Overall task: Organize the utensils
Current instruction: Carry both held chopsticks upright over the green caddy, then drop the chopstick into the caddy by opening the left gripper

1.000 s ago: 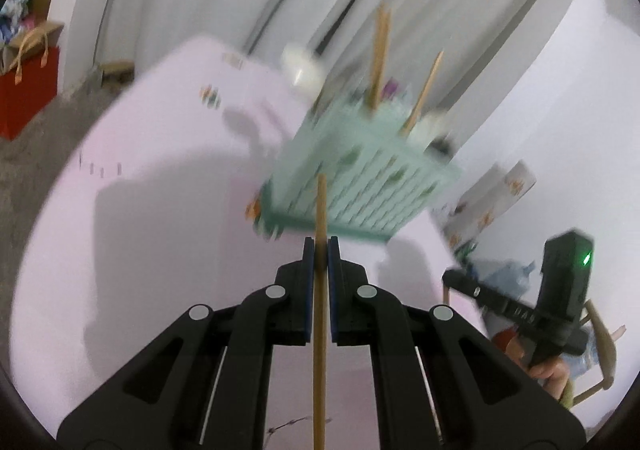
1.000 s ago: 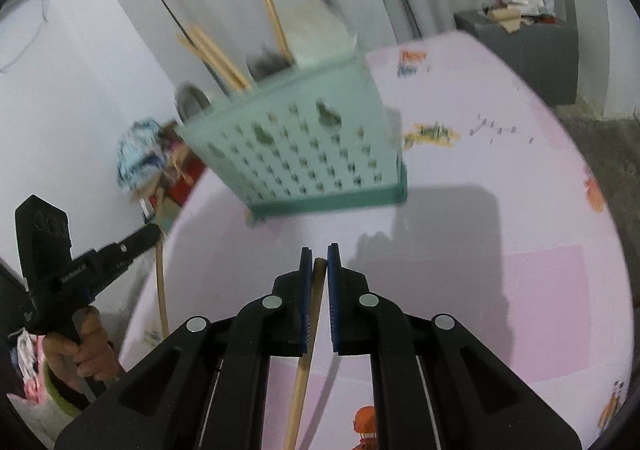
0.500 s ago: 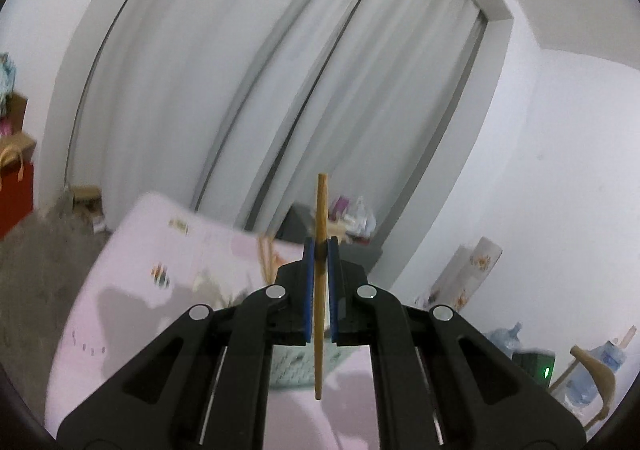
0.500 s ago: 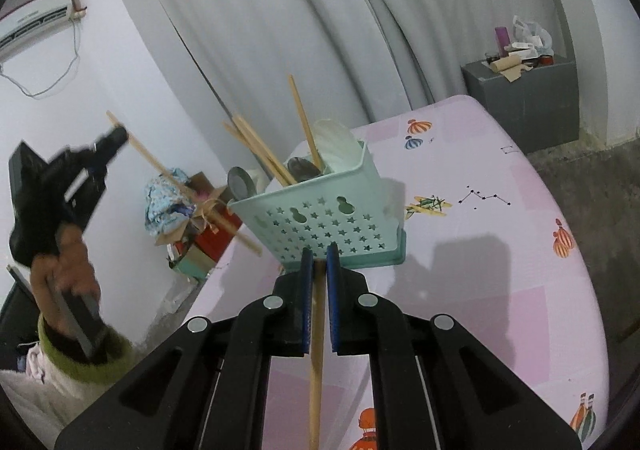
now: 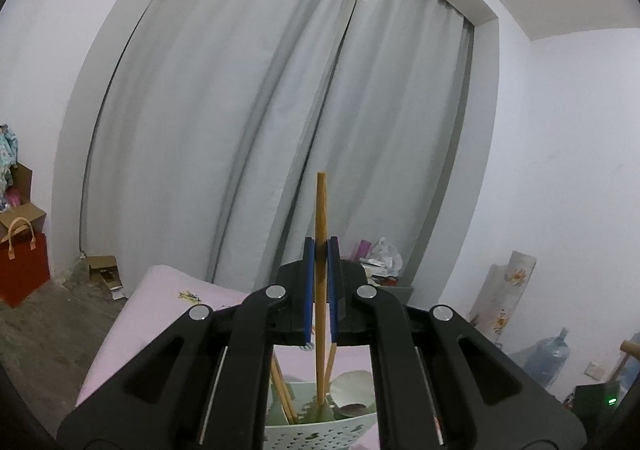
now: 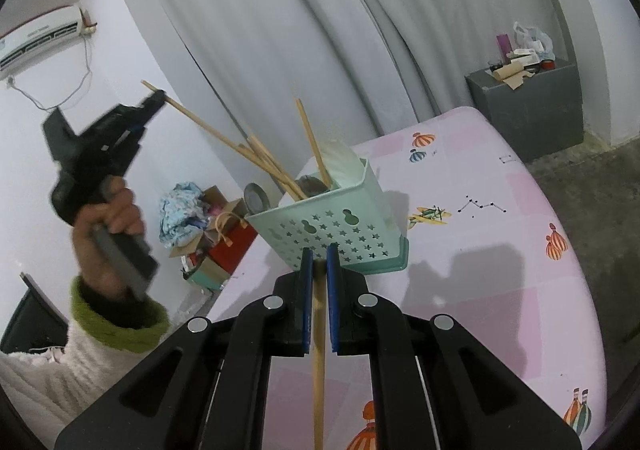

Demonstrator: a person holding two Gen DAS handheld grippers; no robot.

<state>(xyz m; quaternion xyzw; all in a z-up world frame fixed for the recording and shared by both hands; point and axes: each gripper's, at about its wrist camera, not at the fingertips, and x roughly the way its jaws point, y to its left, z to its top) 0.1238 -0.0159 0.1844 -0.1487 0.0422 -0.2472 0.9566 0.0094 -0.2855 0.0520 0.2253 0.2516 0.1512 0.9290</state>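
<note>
Above the mint-green basket (image 5: 320,436), left gripper (image 5: 320,250) clamped on one wooden chopstick (image 5: 321,290), blue pads pressed to either side of it. In the left wrist view the stick's long axis runs straight up and down the frame: upper end pokes past the fingertips toward the grey curtain (image 5: 260,130), lower end dips inside the basket's rim. From the right wrist view the same chopstick slants, high end up-left at the gripper, low end down-right into the basket among the others. Stick is plain light-brown wood, slim, straight, blunt squared top.

Basket stands upright on the pink patterned table cover (image 6: 480,270), near its far-left edge. Pale perforated walls with star and gourd cut-outs, darker green base. Holds several more chopsticks leaning at mixed angles, a pale spoon bowl (image 5: 354,388), and a dark round utensil head.

Right gripper (image 6: 319,254) pinches a second chopstick (image 6: 319,350). Its long axis lines up with the fingers, running from the pads back toward the camera and out of the frame's bottom edge; forward end barely reaches the fingertips. Same light wood, thin, straight. This gripper sits just short of the basket's near wall, pointing at it.

Person's left hand (image 6: 108,210) grips the left tool's handle; green cuff, white fuzzy sleeve.
</note>
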